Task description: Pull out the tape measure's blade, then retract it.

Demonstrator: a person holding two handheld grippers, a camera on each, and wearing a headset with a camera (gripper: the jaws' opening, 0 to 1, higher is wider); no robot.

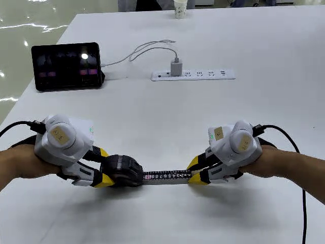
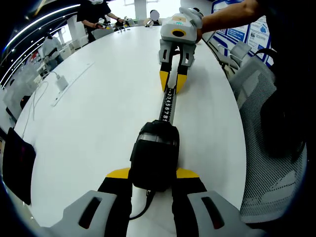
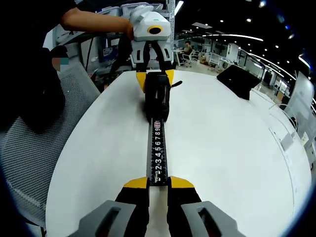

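Across the lower frame the blade (image 1: pixel 165 176) runs horizontally: the left gripper (image 1: pixel 104 166) clamps its jaws on the tape measure (image 1: pixel 123 170), and the right gripper (image 1: pixel 194 171) pinches the blade's tip.

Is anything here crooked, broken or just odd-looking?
Nothing stands out. The left gripper holds the tape measure's black case, the right gripper pinches the blade near its tip, and it runs straight between them over the white table.

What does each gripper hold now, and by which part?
The left gripper holds the tape measure by its black case. The right gripper holds the tip of the pulled-out blade.
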